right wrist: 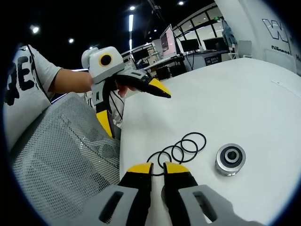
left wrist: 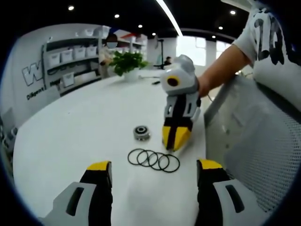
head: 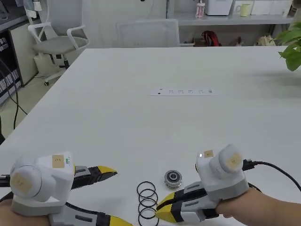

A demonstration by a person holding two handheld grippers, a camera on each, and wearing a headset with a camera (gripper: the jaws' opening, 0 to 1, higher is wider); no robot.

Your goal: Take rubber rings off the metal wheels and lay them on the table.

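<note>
A broad white desk [head: 141, 94] stands in an office with a white swivel chair [head: 56, 42] and a green leafy plant [head: 291, 47]. Overlapping black rubber rings [head: 147, 202] lie in a row beside a small round metal wheel [head: 173, 178]. The left tool [left wrist: 154, 165] is spread; the right tool [right wrist: 157, 168] is pressed together just beside the rings.

Office-type lab w/ desk chair [head: 56, 44], shelves [left wrist: 70, 66], monitors [right wrist: 169, 40].

rubber rings [head: 147, 201] lie on the table [head: 141, 117]; metal wheel [head: 173, 178] just right of them
</note>
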